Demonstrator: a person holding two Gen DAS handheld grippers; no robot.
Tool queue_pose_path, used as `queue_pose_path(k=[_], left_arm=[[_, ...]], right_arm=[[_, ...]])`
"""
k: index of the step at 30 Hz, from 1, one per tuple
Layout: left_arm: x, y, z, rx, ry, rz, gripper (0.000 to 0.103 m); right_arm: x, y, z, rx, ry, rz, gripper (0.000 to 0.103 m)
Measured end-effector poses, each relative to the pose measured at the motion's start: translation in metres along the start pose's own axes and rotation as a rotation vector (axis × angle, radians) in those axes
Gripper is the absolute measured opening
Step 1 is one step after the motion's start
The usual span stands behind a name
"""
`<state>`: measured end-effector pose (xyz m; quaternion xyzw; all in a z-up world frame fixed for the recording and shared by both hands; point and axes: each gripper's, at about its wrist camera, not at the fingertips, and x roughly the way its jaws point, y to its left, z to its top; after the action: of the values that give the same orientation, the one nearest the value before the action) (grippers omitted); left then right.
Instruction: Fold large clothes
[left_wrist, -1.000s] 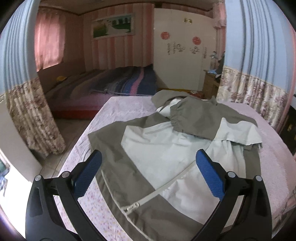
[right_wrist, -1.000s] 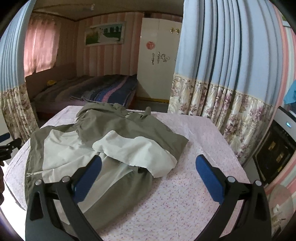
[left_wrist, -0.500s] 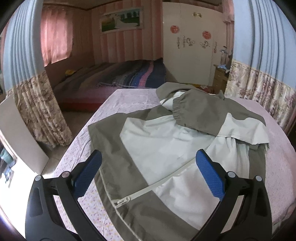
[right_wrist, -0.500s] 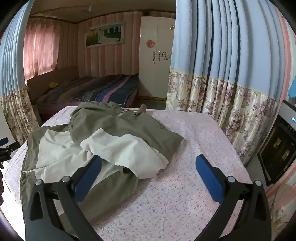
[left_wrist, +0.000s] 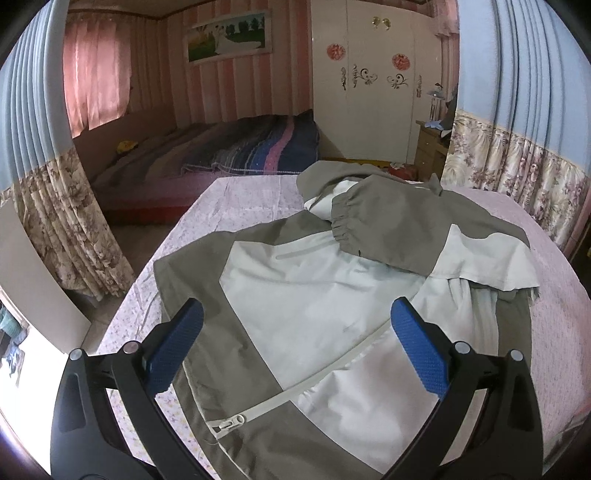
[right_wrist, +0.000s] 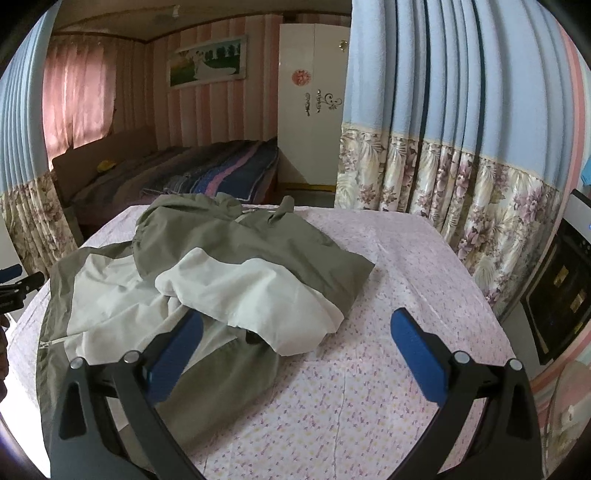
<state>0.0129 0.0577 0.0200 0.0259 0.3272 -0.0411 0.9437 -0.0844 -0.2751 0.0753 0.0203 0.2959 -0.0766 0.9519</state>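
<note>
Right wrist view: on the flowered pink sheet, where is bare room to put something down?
Bare flowered pink sheet lies between the grey-and-white jacket and the floral curtain, reaching to the open right claw. A narrower strip borders the jacket's left edge. The middle is crowded by the folded-over sleeve.

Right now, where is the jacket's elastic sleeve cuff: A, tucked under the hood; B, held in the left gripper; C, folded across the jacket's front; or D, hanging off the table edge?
C: the sleeve cuff lies across the chest of the jacket, and the left gripper is open and empty.
</note>
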Motion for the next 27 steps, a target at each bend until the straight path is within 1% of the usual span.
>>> queue_pose_path(k=[11, 27], left_arm=[[0.005, -0.006, 0.000, 0.021, 0.011, -0.006, 0.100], [0.009, -0.008, -0.005, 0.015, 0.021, -0.019, 0.100]], right_arm=[[0.011, -0.004, -0.004, 0.013, 0.019, -0.001, 0.101], [0.025, -0.004, -0.018, 0.010, 0.058, -0.009, 0.101]])
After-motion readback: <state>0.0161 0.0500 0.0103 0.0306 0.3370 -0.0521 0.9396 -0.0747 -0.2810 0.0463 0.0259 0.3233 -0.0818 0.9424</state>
